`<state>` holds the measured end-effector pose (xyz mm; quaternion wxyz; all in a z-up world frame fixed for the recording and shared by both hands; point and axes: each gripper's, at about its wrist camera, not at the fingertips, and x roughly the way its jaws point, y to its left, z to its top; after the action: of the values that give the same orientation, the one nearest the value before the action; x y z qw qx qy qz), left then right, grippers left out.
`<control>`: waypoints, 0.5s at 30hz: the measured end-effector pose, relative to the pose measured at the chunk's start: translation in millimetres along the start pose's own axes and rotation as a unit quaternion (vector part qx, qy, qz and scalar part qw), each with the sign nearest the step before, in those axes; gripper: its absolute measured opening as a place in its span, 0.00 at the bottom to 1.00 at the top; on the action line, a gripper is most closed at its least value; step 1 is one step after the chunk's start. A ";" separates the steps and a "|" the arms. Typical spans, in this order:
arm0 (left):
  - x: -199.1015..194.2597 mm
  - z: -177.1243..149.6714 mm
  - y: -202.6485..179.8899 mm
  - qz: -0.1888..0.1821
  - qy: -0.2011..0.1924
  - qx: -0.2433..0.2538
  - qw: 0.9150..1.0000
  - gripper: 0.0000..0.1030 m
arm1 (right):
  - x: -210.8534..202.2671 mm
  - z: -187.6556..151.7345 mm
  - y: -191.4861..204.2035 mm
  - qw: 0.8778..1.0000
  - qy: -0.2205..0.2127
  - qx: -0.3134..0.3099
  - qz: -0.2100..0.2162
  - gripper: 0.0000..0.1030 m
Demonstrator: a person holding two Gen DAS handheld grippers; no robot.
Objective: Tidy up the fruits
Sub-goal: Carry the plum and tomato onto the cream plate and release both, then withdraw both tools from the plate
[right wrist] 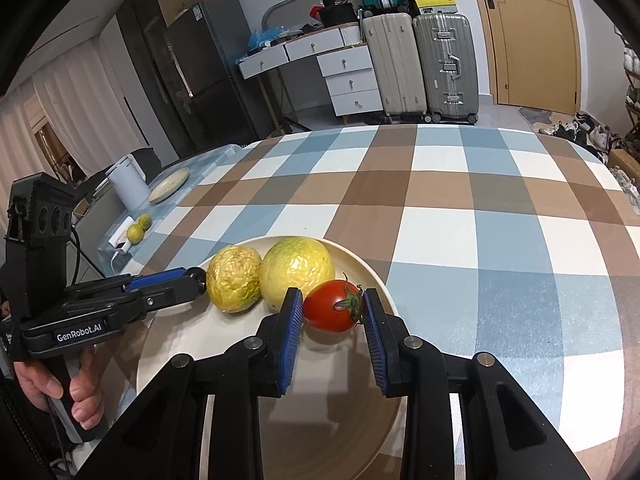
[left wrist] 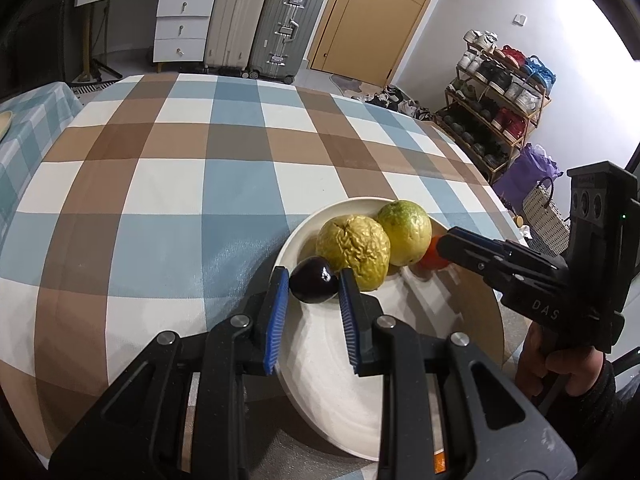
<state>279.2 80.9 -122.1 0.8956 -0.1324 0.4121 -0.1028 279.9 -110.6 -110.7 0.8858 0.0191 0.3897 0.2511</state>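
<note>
**Both tools closed on small fruit over the plate**

The left tool (left wrist: 313, 280) is clamped on a dark plum (left wrist: 312, 285), the right tool (right wrist: 333, 306) on a red tomato (right wrist: 332, 307), both low over the cream plate (right wrist: 368, 276) on the checked tabletop (left wrist: 168, 184). Each fruit looks light, smooth-skinned and easily bruised, so a gentle grip across its widest part suits. Two wrinkled yellow-green fruits (left wrist: 354, 250) lie between the tools.

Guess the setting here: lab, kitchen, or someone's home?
Most likely someone's home, a lived-in room. A table with a checked cloth stands amid household clutter: suitcases by a wooden door, a loaded shoe rack, a white drawer unit and a dark fridge.
</note>
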 end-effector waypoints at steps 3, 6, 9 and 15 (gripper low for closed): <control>-0.7 -0.7 0.3 0.000 -0.002 -0.002 1.000 0.22 | 0.4 1.9 -0.4 1.000 0.000 0.003 0.000 0.30; -3.7 -0.9 0.7 0.002 -0.005 -0.004 1.000 0.22 | -3.6 2.4 1.0 1.000 -0.006 -0.001 -0.002 0.31; -8.3 -2.0 -0.3 0.006 -0.006 -0.004 1.000 0.22 | -12.7 2.2 2.0 1.000 -0.017 -0.001 -0.003 0.36; -28.9 -9.0 -4.7 0.020 -0.016 -0.004 1.000 0.29 | -40.3 -2.4 1.3 0.999 -0.040 0.012 -0.008 0.47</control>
<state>253.5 83.6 -105.7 0.9033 -0.1292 0.4009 -0.0811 254.7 -128.4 -84.7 0.9026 0.0368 0.3568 0.2382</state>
